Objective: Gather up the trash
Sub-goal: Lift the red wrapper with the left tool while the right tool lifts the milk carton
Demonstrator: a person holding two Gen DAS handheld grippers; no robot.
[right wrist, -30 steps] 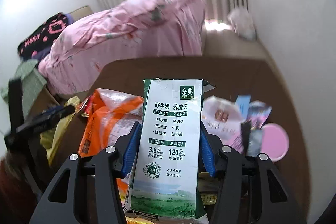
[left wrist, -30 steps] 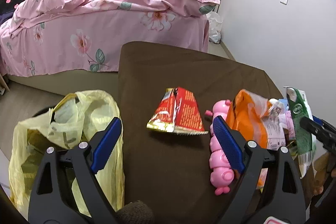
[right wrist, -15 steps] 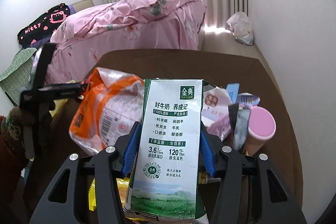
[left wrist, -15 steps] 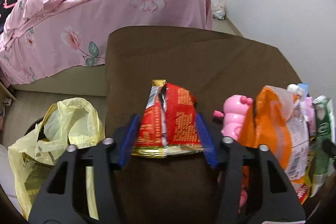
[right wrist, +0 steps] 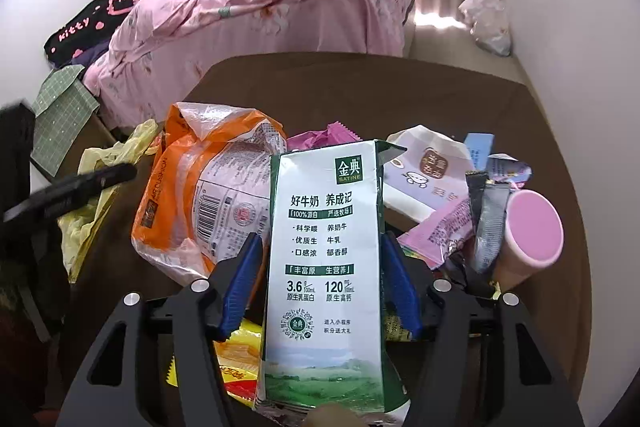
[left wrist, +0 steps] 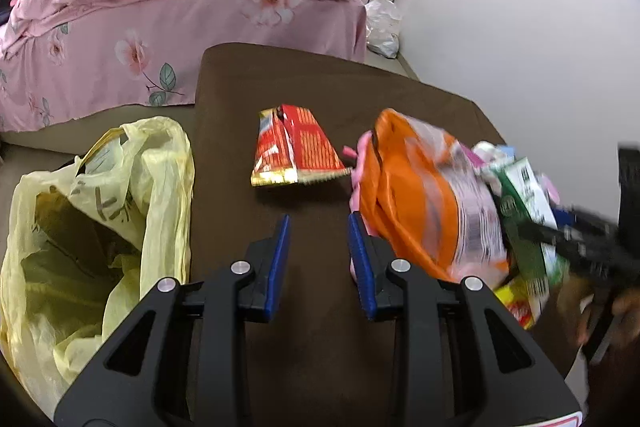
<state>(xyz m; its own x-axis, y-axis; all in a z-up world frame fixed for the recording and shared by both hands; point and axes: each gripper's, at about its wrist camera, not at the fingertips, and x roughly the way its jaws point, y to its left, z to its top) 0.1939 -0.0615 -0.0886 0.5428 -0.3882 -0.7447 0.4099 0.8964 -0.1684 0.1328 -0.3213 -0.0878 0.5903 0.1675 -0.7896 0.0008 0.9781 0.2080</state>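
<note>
Left wrist view: left gripper [left wrist: 318,247] is closing w/ nothing between the jaws; red snack wrapper [left wrist: 294,149] lies flat on the tabletop [left wrist: 320,87] just ahead, untouched. Yellow trash bag [left wrist: 100,227] gapes to the gripper's left. Right gripper [right wrist: 320,277] is opening around the milk carton [right wrist: 326,259]; a gap shows at the left pad, so the carton looks let go. For a clean pick, jaws should be reopened, brought fwd to straddle the wrapper's crumpled ridge, then pinched low before swinging left to the bag.
</note>
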